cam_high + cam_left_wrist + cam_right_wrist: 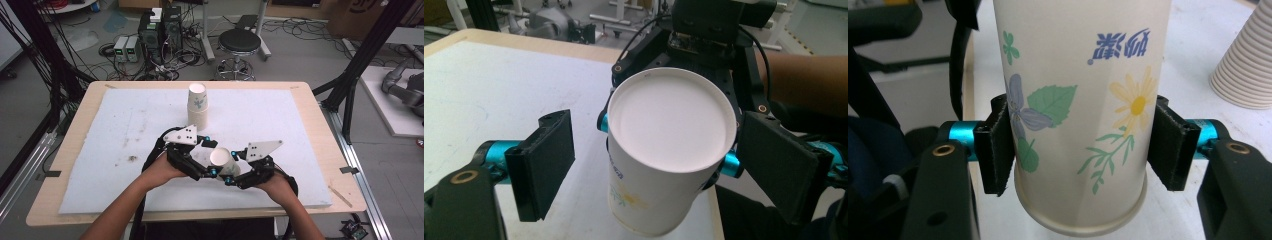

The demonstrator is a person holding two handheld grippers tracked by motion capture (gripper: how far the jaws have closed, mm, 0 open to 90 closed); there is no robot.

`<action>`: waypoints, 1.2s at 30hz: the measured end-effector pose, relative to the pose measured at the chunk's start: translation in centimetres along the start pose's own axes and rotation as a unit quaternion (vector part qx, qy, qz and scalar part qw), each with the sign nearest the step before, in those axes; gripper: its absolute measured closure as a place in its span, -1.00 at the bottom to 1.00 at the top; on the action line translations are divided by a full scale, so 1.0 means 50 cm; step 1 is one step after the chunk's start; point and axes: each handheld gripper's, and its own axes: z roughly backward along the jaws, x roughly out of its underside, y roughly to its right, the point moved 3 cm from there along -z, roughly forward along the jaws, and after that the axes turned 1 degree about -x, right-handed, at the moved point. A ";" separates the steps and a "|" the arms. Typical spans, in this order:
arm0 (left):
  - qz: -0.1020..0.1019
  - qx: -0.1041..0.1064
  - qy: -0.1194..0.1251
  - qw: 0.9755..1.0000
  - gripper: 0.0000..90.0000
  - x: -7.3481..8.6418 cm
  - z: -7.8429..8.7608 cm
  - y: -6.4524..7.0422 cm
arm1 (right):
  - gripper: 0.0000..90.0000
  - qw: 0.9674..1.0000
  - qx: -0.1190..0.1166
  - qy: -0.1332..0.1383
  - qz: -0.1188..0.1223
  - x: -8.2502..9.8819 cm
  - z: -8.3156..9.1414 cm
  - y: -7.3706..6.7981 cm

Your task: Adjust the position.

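The right gripper (1080, 145) is clenching a floral paper cup (223, 161), upside down, near the table's front edge — apparently pulled from the stack of cups (197, 107) farther back. The left gripper (659, 165) is standing released, its pads clear of the cup's sides.

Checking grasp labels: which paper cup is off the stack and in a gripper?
The single cup near the table's front edge, upside down and clamped between the right gripper jaws. The other cups are nested in the stack standing farther back.
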 end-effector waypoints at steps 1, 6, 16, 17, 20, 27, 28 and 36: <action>0.000 0.000 0.000 1.000 -0.65 0.000 0.000 0.000 | -0.18 1.000 -0.001 -0.009 0.001 -0.003 -0.002 0.000; -0.009 0.002 -0.043 0.999 -0.65 0.002 0.008 -0.002 | -0.18 0.999 -0.005 -0.049 0.017 -0.013 -0.009 0.004; -0.018 0.010 -0.075 0.997 -0.64 0.005 0.012 0.001 | -0.18 0.995 -0.017 -0.091 0.037 -0.027 -0.022 -0.001; -0.019 0.012 -0.078 0.997 -0.64 0.006 0.011 0.002 | -0.18 0.995 -0.015 -0.093 0.039 -0.028 -0.023 -0.001; -0.019 0.012 -0.082 0.996 -0.63 0.007 0.009 0.003 | -0.18 0.994 -0.013 -0.104 0.044 -0.031 -0.027 -0.002; -0.026 0.014 -0.105 0.994 -0.62 0.010 0.004 0.002 | -0.18 0.987 -0.001 -0.149 0.063 -0.041 -0.034 -0.002; -0.027 0.014 -0.109 0.994 -0.62 0.011 0.003 0.002 | -0.18 0.986 0.003 -0.155 0.066 -0.043 -0.035 -0.001; -0.025 0.014 -0.128 0.991 -0.59 0.017 -0.007 0.001 | -0.19 0.978 0.008 -0.193 0.083 -0.053 -0.045 -0.006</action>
